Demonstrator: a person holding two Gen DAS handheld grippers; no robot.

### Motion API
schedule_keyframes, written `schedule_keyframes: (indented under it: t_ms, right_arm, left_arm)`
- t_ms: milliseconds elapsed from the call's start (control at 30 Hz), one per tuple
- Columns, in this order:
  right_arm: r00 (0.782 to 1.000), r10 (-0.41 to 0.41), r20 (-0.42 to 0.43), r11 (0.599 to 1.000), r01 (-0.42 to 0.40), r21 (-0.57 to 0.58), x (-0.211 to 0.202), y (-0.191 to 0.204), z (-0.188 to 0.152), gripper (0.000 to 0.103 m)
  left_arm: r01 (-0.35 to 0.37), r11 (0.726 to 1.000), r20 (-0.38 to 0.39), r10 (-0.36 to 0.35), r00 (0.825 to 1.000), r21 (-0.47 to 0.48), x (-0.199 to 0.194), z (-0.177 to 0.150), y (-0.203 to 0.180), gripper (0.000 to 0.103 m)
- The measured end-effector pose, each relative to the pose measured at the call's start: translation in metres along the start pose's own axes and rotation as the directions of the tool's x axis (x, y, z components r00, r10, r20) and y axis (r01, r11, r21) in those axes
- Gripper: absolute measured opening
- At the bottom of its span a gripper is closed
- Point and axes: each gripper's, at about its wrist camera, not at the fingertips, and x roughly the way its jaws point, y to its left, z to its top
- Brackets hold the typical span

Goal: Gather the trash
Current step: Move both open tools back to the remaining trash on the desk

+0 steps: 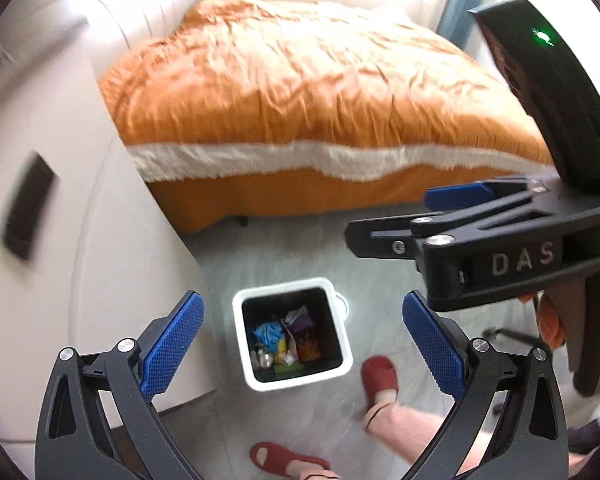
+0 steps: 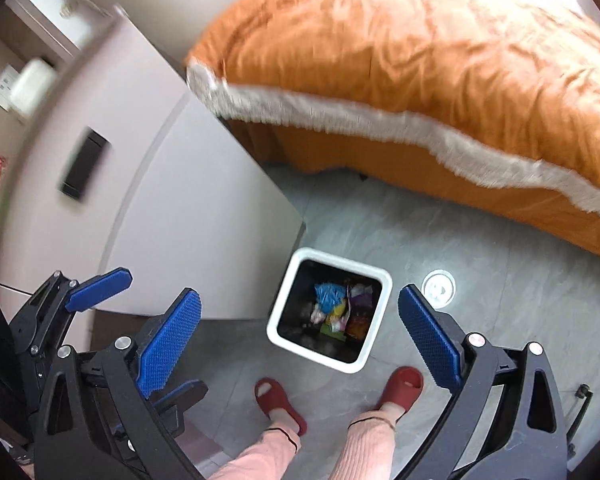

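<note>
A white square trash bin [image 1: 296, 285] [image 2: 342, 261] with a dark inside stands on the grey floor. At its bottom lie crumpled wrappers [image 1: 288, 336] [image 2: 338, 310], blue, purple and yellow. My left gripper [image 1: 302, 300] hangs open high above the bin, nothing between its blue pads. My right gripper [image 2: 300, 296] is also open and empty, with the bin seen between its fingers. In the left wrist view the right gripper [image 1: 388, 216] reaches in from the right, above and to the right of the bin. One of the left gripper's fingers [image 2: 100, 288] shows at the right wrist view's left edge.
A bed with an orange cover [image 1: 300, 80] [image 2: 420, 60] lies beyond the bin. A white cabinet [image 1: 60, 220] [image 2: 160, 184] stands to its left. A person's feet in red slippers [image 1: 380, 374] [image 2: 278, 400] stand just in front of the bin. A round floor drain [image 2: 439, 286] sits beside it.
</note>
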Motion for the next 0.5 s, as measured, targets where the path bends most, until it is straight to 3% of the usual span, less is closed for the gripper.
schedule_keyframes:
  t_ms: [200,500]
  right_arm:
    - [0.992,0.008,0.123,1.000,-0.005,-0.019,-0.076,0.031,0.013,0.098]
    - [0.976,0.042,0.213,0.998,-0.029,-0.063,-0.131,0.079,0.027,0.098]
  left_arm:
    - [-0.039,0.998,0.062,0.042,0.997,-0.055,-0.064,0.024,0.002,0.098]
    - [-0.076,0.992,0.182,0.095,0.979,-0.105,-0.149,0.040,0.029,0.098]
